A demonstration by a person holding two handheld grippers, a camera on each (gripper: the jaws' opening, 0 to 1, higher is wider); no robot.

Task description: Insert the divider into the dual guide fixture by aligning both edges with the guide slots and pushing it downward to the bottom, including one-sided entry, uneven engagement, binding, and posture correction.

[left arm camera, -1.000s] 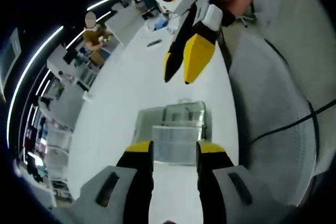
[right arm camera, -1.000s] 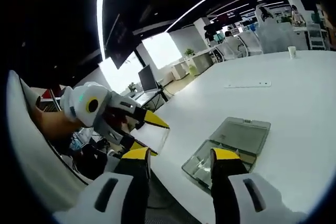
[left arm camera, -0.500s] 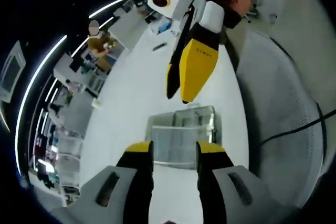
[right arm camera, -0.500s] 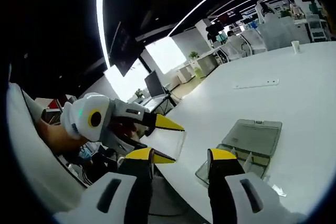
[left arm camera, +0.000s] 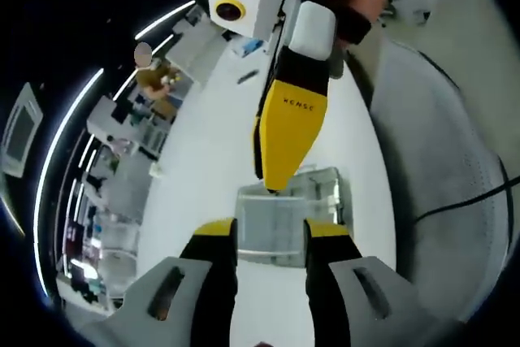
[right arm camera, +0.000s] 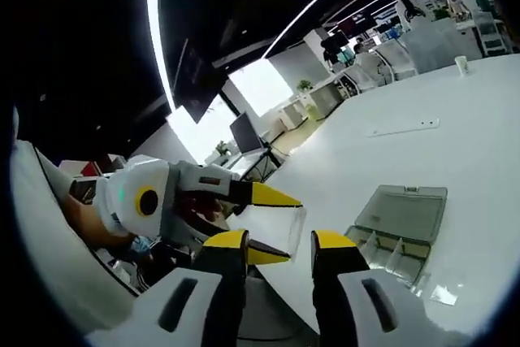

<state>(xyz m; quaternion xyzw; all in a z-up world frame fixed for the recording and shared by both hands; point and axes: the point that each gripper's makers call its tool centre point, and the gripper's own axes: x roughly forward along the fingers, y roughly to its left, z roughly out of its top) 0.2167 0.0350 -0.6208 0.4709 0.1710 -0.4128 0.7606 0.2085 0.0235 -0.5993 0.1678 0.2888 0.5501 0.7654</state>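
Moved: right tongs (left arm camera: 272,184) closer, tips now at the clear plastic divider sheet (left arm camera: 272,225).
Left tongs (left arm camera: 270,232): clenched on divider, above white worktop (left arm camera: 203,160).
Right tongs: parted.
Clear compartment fixture box (right arm camera: 398,229): on worktop, beyond divider.

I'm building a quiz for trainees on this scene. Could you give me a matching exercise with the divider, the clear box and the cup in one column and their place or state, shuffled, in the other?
Things:
A. divider
B. clear box
C. cup

Place or state:
1. upright, far across the white table
2. held by the left gripper
3. lying on the table, lid open

Pairs: A-2, B-3, C-1
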